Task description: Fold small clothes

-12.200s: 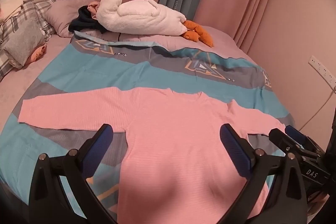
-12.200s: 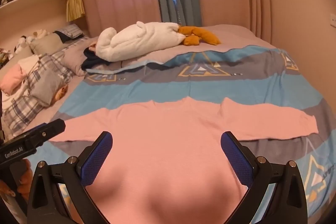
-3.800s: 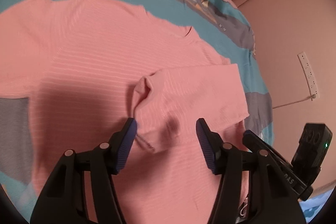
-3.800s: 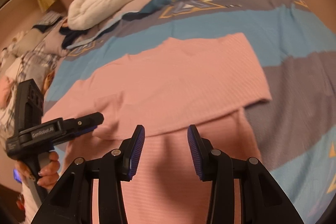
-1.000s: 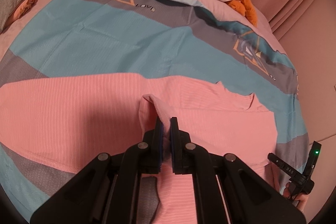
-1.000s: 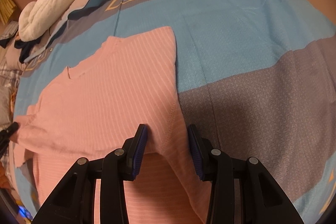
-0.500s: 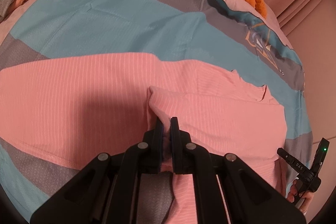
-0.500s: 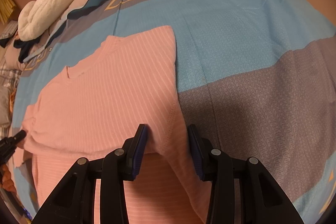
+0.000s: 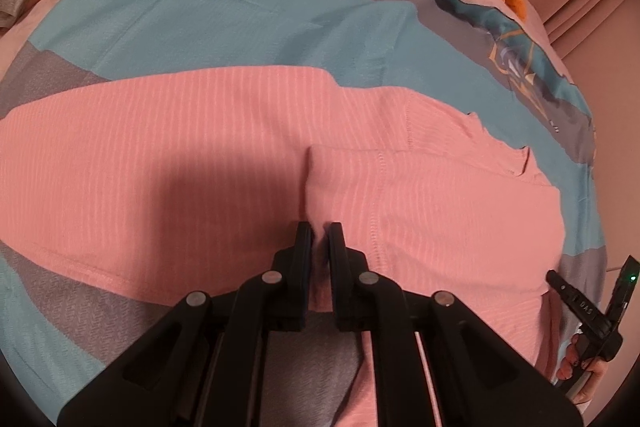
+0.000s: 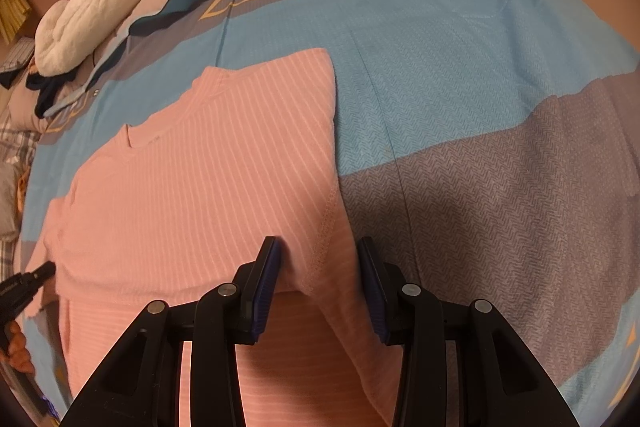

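Down on the bed (image 10: 480, 67) now, with the pink top (image 9: 160, 155) spread flat across the striped duvet cover (image 9: 240, 11). Right side already folded in; left sleeve (image 9: 420, 195) brought over the chest.

Pinching the sleeve end in the left tongs (image 9: 318, 231), blades all but together, a sliver of pink knit caught between. Right tongs (image 10: 318, 259) parked apart, straddling the folded side edge near the armpit seam, not visibly biting on anything.

Plenty to spoil from here. Letting go too high: sleeve end flopping back or landing skewed, ruining the line of the fold. Lifting away with knit snagged on a pad: whole sleeve dragged off again, maybe the layer beneath rucked with it. Looks like soft, stretchy ribbing, so likely to creep and bunch under any sideways tug.

Over on the right, nothing clamped, so no real anchor: a pull from the left could slide the folded flap open. Also worth watching the soft duvet underneath, liable to wrinkle and carry the top along.
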Demonstrator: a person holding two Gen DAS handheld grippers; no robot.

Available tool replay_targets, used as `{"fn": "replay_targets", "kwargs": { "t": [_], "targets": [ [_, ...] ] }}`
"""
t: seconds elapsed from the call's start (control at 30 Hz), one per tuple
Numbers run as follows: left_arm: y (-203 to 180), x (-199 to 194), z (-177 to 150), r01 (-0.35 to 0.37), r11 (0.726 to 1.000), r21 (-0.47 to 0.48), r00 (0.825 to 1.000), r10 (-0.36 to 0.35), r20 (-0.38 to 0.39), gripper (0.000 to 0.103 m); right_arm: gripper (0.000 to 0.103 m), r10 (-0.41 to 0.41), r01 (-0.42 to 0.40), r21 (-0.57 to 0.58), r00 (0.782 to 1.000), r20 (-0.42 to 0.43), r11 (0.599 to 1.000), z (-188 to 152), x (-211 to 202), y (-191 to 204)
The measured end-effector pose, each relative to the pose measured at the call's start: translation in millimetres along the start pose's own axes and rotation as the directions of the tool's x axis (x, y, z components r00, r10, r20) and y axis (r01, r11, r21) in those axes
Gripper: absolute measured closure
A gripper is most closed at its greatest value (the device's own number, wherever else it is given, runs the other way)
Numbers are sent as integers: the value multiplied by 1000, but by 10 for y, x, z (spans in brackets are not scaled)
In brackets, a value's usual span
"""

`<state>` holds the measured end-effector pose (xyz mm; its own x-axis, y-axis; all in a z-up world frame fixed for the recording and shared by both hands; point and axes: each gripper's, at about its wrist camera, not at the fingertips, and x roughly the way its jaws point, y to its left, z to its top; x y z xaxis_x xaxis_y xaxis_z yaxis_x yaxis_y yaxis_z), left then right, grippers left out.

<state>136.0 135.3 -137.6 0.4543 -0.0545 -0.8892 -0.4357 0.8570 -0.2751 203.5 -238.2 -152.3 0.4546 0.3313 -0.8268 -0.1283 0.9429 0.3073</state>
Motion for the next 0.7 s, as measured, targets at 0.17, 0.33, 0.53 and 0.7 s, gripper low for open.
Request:
{"fn": "replay_targets", "kwargs": {
  "t": [0.17, 0.33, 0.53, 0.7],
  "targets": [
    [87, 45, -38, 12, 1000, -22, 1000, -13, -15, 93, 62, -6, 6, -1, 1000, 3, 1000, -5, -4, 15],
    [101, 77, -83, -3, 1000, -27, 1000, 3, -10, 91, 62, -14, 14, -5, 1000, 6, 1000, -17, -4, 34],
    [81, 110, -93, -26, 999, -33, 1000, 26, 7, 90, 62, -30, 30, -16, 999, 14, 999, -25, 13, 61],
    [172, 83, -101, 29, 994, -105, 999, -27, 20, 91, 62, -51, 52, -28, 998, 26, 998, -31, 21, 94]
  ]
}}
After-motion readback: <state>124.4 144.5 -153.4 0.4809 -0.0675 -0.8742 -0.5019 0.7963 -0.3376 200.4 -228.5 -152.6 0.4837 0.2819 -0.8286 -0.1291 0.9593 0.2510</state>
